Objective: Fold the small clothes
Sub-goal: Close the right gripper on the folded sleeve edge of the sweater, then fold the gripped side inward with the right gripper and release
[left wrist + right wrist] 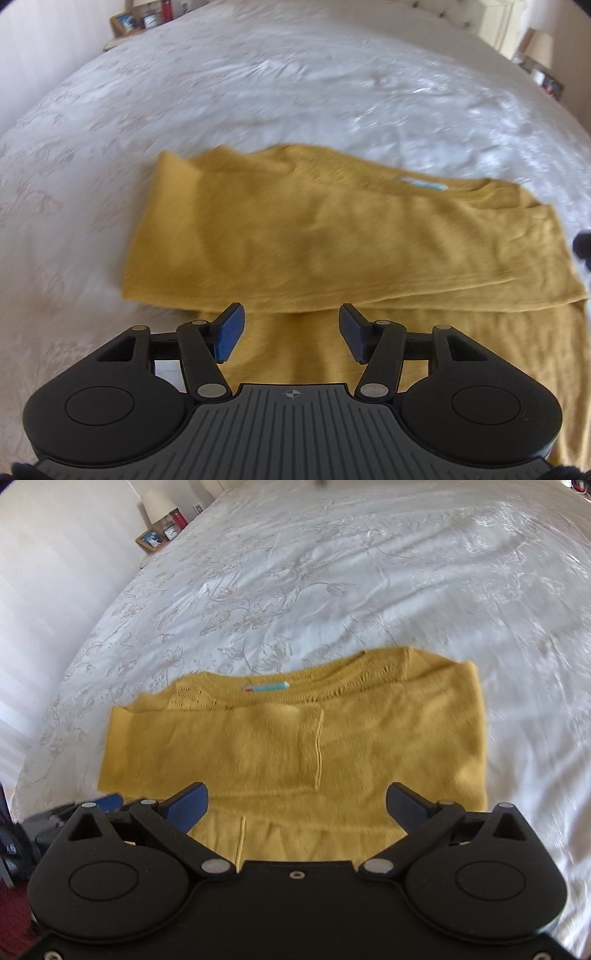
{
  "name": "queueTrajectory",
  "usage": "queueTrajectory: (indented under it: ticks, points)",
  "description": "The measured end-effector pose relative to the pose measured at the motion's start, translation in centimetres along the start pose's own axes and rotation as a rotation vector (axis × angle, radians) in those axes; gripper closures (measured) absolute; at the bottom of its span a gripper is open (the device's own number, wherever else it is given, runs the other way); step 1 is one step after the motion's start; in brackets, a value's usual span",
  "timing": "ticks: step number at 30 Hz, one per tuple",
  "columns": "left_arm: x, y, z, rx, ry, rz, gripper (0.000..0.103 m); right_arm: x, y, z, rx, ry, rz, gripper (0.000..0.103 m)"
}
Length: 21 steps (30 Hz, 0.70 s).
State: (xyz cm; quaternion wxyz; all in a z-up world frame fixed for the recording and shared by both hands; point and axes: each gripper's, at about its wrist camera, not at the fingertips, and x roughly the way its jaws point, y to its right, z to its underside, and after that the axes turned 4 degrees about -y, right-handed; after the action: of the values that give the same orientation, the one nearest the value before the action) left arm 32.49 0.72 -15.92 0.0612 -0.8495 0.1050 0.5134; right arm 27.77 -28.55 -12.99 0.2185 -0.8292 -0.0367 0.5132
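Mustard-yellow knitted top [291, 738] is lying on the white floral-embroidered bedspread [332, 590], already doubled over on itself, with its neckline facing away from me and a lower layer showing at the near edge. I am holding the left gripper [291, 328] above that near edge with its blue-padded jaws spread wide and nothing between them. I am keeping the right gripper [295, 805] over the same near edge, jaws likewise wide apart and empty.

I judge the next fold to be the step in hand. To do it well, I am thinking each gripper should pinch through every layer at a near corner, lift both corners level and together, and carry them toward the neckline so the edges meet squarely without dragging the soft knit.

I am seeing a small turquoise neck label [266, 686] inside the collar; both views are blurred, so I cannot read any writing on it.
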Motion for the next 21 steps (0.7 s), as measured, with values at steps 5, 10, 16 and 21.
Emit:
queueTrajectory:
  ticks: [5,10,16,21]
  points:
    - [2.1,-1.9,0.3,-0.069,-0.043,-0.023,0.048,3.1,-0.3,-1.6,-0.016,-0.038,-0.016,0.011]
    - [3.5,-2.4,0.3,-0.123,-0.052,-0.010,0.047,6.2,-0.5,-2.4,-0.045,-0.098,0.004,0.014]
    - [4.1,-2.5,0.4,-0.122,-0.050,-0.001,0.043,8.6,-0.3,-2.9,-0.016,-0.149,0.003,0.054]
    - [4.0,-2.4,0.3,-0.118,-0.049,0.000,0.043,6.1,-1.4,-3.2,-0.021,-0.099,-0.062,0.091]
